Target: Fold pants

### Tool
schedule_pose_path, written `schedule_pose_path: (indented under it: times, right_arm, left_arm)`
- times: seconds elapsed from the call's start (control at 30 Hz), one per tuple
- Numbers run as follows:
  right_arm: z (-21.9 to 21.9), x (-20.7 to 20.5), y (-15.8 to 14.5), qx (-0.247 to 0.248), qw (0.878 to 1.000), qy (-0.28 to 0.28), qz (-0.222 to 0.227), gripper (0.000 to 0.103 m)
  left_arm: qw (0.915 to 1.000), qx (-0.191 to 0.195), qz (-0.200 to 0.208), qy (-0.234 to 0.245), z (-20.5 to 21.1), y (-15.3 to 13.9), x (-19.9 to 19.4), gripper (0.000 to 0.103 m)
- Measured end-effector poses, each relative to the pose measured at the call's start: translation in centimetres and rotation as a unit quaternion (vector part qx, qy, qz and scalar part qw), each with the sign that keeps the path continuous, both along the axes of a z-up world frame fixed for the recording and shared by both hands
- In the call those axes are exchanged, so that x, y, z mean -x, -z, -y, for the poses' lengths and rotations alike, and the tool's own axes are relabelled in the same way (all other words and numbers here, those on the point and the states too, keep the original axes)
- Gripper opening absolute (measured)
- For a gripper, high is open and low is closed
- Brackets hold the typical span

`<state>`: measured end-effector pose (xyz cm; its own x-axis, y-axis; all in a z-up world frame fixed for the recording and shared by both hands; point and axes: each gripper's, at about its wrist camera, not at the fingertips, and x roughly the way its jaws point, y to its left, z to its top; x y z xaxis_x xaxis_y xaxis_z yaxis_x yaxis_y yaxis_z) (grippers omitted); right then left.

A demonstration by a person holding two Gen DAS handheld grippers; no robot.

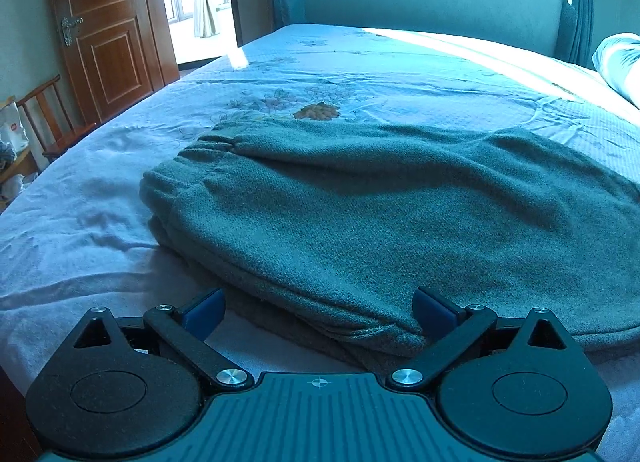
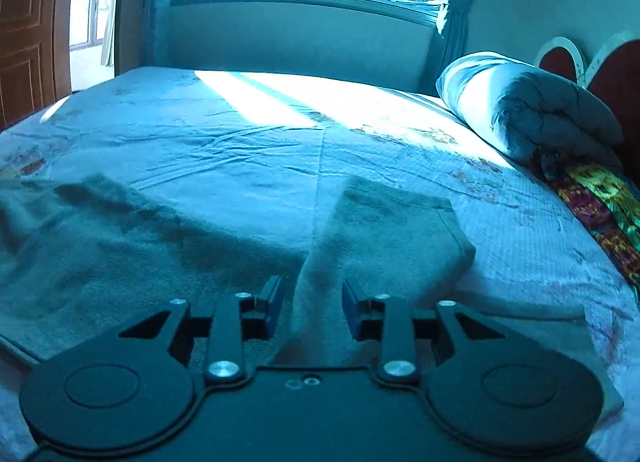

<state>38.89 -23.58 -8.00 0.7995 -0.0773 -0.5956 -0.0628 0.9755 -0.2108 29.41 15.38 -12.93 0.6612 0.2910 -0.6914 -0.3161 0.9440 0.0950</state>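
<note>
Left wrist view: the green pants [image 1: 360, 222] lie flat on the bed [image 1: 100, 230], directly ahead of the left tongs [image 1: 319, 312] and reaching away to the right. The elastic waistband end [image 1: 188, 170] sits at the far left, so the garment's long axis runs across the picture, left to right. The near edge of the cloth passes between the blue pads [image 1: 434, 312], which stand wide apart and press on nothing; the left tongs are open, hovering just above the near hem fold.

In the right wrist view the right tongs [image 2: 312, 306] are partly open, and a ridge of the pants [image 2: 384, 246] rises between the pads without either visibly pinching it, so I judge the cloth to be free. A leg end [image 2: 400, 214] stretches ahead and slightly right of these tongs; the rest of the fabric spreads off to the left.

The left hand is nearer the waistband, the right hand nearer the leg end. A fold of leg toward waist would likely fall to the right tongs.

A rolled quilt [image 2: 532, 110] lies at the head of the bed, well apart from the pants. No containers are in view.
</note>
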Motion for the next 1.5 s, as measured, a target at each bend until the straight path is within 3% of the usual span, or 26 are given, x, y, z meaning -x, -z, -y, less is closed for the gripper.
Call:
schedule_pose_path:
  times: [0.07,0.1,0.13,0.17,0.27,0.33,0.37,0.47,0.53,0.6,0.67,0.73,0.8,1.0,1.07,1.1,1.13,1.17,1.2,1.3,1.37,1.43,1.5]
  right_arm:
    - [-1.4,-2.4,1.4,0.057,0.998,-0.005,-0.029,0.033]
    - [-1.6,-3.1,2.0,0.074,0.996,-0.01,-0.041,0.025]
    - [-1.3,-3.5,2.3,0.081,0.995,-0.006,-0.05,0.0]
    - [-0.6,-3.4,2.2,0.079,0.996,0.006,-0.046,0.0]
    - [3.4,0.0,0.3,0.02,0.998,0.057,-0.002,0.0]
    - [6.7,3.7,-0.4,-0.051,0.994,0.093,0.013,0.0]
    - [8.5,5.4,-0.1,-0.1,0.988,0.116,0.01,0.0]
    - [12.1,7.9,3.2,-0.173,0.97,0.162,-0.044,0.005]
    - [13.5,9.2,3.1,-0.205,0.963,0.171,-0.026,0.006]
    - [13.0,9.6,2.1,-0.172,0.971,0.167,-0.014,0.015]
    - [11.2,9.7,0.6,-0.123,0.986,0.115,0.006,0.015]
    - [8.6,8.9,0.0,-0.037,0.996,0.074,0.017,0.031]
    - [6.3,7.8,0.1,0.039,0.998,0.033,0.022,0.037]
    - [1.7,3.4,3.1,0.191,0.98,-0.059,-0.013,0.034]
    - [1.2,2.3,3.9,0.209,0.976,-0.066,-0.022,0.033]
    - [1.0,1.9,4.3,0.216,0.974,-0.068,-0.026,0.029]
    - [1.0,1.5,4.5,0.214,0.974,-0.068,-0.026,0.014]
    - [1.2,1.2,4.4,0.204,0.976,-0.065,-0.03,0.003]
    - [1.8,1.0,4.0,0.182,0.981,-0.057,-0.035,0.0]
    - [4.7,2.1,0.9,0.07,0.997,-0.009,0.007,0.0]
    - [7.5,3.4,-1.2,0.0,0.998,0.035,0.045,0.0]
    - [11.3,5.0,-2.9,-0.085,0.99,0.088,0.075,0.0]
    - [16.3,7.2,-3.2,-0.185,0.965,0.159,0.096,0.0]
  left_arm:
    - [0.9998,-0.014,-0.01,-0.002,0.4,0.0,-0.4,0.102]
    - [0.9996,-0.024,-0.016,-0.003,0.6,-0.1,-0.5,0.103]
    - [0.9994,-0.03,-0.019,-0.001,0.8,-0.1,-0.6,0.103]
    - [0.9991,-0.036,-0.022,0.002,0.9,-0.2,-0.7,0.103]
    - [0.9987,-0.046,-0.022,0.01,1.1,-0.2,-0.7,0.103]
    - [0.9987,-0.047,-0.019,0.01,1.2,0.0,-0.7,0.103]
    - [0.9986,-0.048,-0.018,0.009,1.2,0.0,-0.6,0.103]
    - [0.9981,-0.057,-0.018,0.01,1.6,0.1,-0.6,0.103]
    - [0.9979,-0.06,-0.02,0.013,1.6,0.0,-0.6,0.103]
    - [0.9978,-0.061,-0.022,0.014,1.6,-0.2,-0.6,0.103]
    - [0.9979,-0.06,-0.022,0.012,1.7,-0.2,-0.6,0.103]
    - [0.9982,-0.056,-0.019,0.003,1.7,-0.3,-0.6,0.103]
    - [0.998,-0.06,-0.018,-0.002,1.8,-0.3,-0.5,0.103]
    - [0.9975,-0.062,-0.034,-0.009,2.0,-0.4,-1.0,0.103]
    - [0.9968,-0.068,-0.04,-0.01,2.2,-0.4,-1.2,0.103]
    - [0.9964,-0.072,-0.042,-0.01,2.4,-0.4,-1.2,0.103]
    - [0.9961,-0.076,-0.043,-0.01,2.5,-0.4,-1.3,0.103]
    - [0.9958,-0.08,-0.044,-0.008,2.6,-0.4,-1.3,0.103]
    - [0.9955,-0.083,-0.044,-0.008,2.7,-0.4,-1.3,0.103]
    - [0.995,-0.089,-0.044,-0.008,2.8,-0.4,-1.3,0.103]
    - [0.9945,-0.095,-0.044,-0.006,3.0,-0.4,-1.3,0.103]
    - [0.9938,-0.103,-0.043,-0.002,3.2,-0.4,-1.3,0.103]
    - [0.9934,-0.107,-0.042,0.0,3.3,-0.3,-1.2,0.103]
